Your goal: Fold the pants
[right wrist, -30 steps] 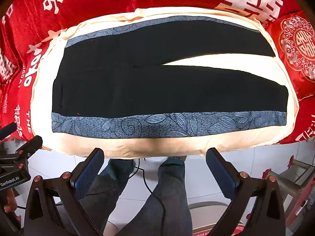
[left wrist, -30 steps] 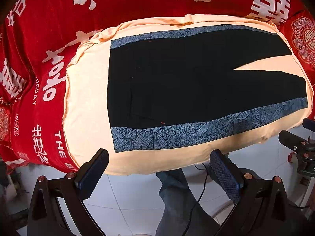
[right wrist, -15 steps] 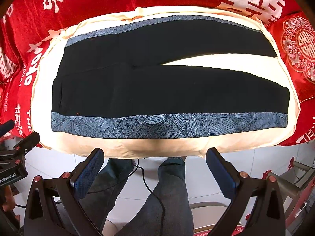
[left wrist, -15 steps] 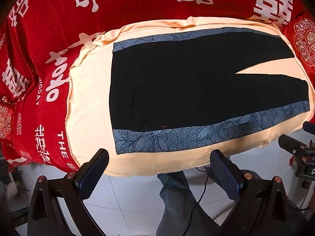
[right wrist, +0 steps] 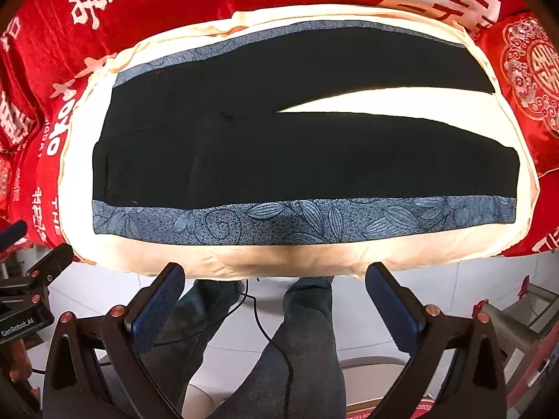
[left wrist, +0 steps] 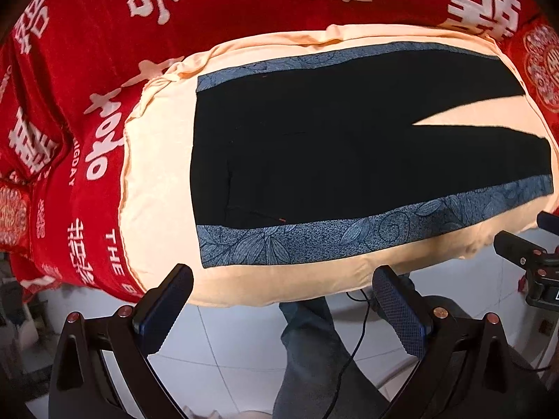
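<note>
Lying flat: one pants, two empty, spread tongs.

A bedroom at home, most likely.

A red bedspread with large white double-happiness characters fills the view from 9 to 3 o'clock, a cream sheet laid over it. An embroidered red cushion sits at 2 o'clock. White floor tiles run along 6 o'clock.
</note>
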Demonstrator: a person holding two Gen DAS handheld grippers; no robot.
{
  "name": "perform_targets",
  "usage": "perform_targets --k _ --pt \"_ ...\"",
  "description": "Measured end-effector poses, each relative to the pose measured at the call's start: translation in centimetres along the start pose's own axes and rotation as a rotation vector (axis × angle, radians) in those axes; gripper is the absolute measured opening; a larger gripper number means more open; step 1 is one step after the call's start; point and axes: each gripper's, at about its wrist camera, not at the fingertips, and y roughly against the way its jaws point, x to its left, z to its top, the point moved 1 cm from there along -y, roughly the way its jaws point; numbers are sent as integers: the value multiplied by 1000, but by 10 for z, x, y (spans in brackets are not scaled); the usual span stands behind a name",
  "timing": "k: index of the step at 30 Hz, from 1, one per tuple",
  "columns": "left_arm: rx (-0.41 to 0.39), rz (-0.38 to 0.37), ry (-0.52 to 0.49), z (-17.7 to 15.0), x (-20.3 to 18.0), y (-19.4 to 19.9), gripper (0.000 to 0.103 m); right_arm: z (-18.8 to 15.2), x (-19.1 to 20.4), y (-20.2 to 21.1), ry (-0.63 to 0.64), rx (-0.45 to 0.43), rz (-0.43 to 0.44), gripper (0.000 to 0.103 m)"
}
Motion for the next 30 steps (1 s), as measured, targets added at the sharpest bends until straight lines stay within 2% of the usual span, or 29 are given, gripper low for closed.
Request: perform_targets --k 7,14,18,24,25,27,28,29,30 --pt "-2 -51 193 -6 4 1 103 4 -12 6 52 -11 94 103" --pt "45 -109 377 -16 17 -23 103 6 -22 -1 70 -10 253 103" --pt "41 -150 418 -20 29 -38 103 6 -18 -22 -20 28 438 103" --pt "22 -279 458 -31 53 -87 103 2 21 -70 -30 63 559 103" --pt "15 -291 460 -34 56 -94 103 1 28 -80 -36 78 585 100" --pt "1 -322 463 -40 62 -108 103 -3 44 -102 -52 101 649 87" --pt "0 -345 468 -43 65 -117 103 -4 48 -112 -62 108 666 71" --pt "-6 -366 471 -46 67 -123 103 -8 53 -127 -77 129 704 65" --pt "-11 -388 471 -48 68 -129 103 -11 56 -138 -88 143 738 64"
